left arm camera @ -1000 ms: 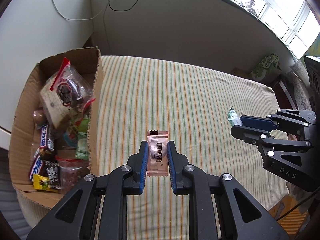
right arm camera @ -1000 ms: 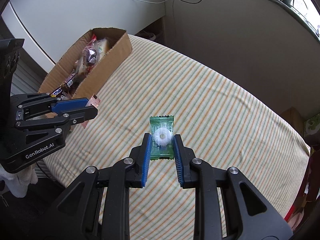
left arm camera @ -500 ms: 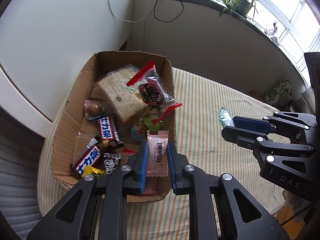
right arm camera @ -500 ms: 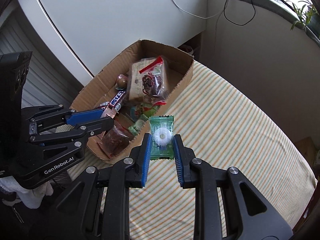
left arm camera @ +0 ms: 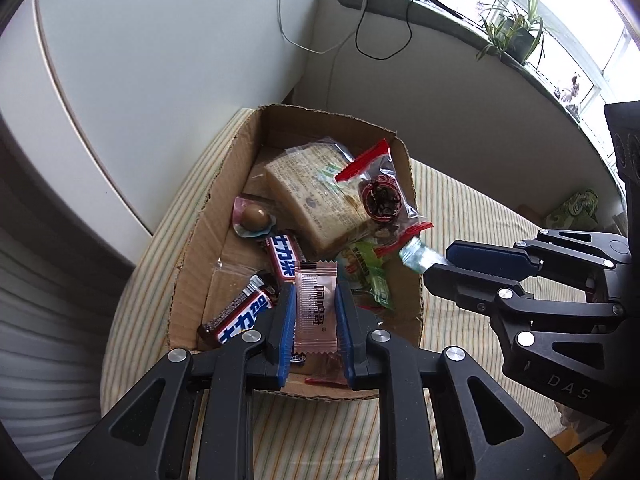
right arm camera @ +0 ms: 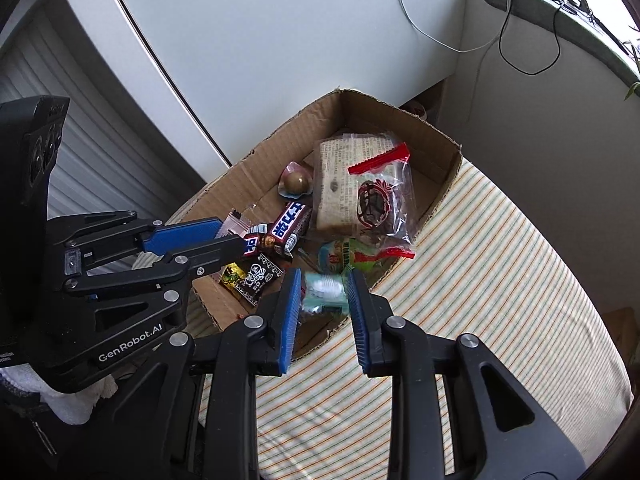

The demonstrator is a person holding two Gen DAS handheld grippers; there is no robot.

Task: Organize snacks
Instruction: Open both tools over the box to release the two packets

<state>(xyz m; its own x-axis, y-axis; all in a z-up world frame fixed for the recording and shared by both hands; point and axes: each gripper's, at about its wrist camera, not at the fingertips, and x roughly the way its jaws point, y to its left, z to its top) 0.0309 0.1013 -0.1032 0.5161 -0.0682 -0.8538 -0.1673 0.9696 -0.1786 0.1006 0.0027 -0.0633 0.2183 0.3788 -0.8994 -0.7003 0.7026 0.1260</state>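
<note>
Left wrist view: the left gripper (left arm camera: pixel 316 312) is closed on a pink foil sachet with dark printed characters (left arm camera: pixel 316 309), held upright between the blue pads over the near end of the open brown cardboard box (left arm camera: pixel 188 252). The box stands at the left end of the striped tablecloth (left arm camera: pixel 472 216) and already holds chocolate bars in brown-and-blue wrappers (left arm camera: pixel 240 318), a clear bag with red seals (left arm camera: pixel 380 196) and a wrapped bread slice (left arm camera: pixel 316 200). The right gripper (left arm camera: pixel 432 264) reaches in from the right edge with a pale green wrapper tip at its fingers.

Right wrist view: the right gripper (right arm camera: pixel 322 292) has its jaws spread wider than the blurred green candy packet (right arm camera: pixel 324 290) between them; the packet looks released and dropping, though the blur leaves contact uncertain. It sits above the box's near corner.

To finish well, I judge the left jaws should part only while the sachet is fully inside the rim, low enough not to bounce off the wall, and clear of the other gripper.
</note>
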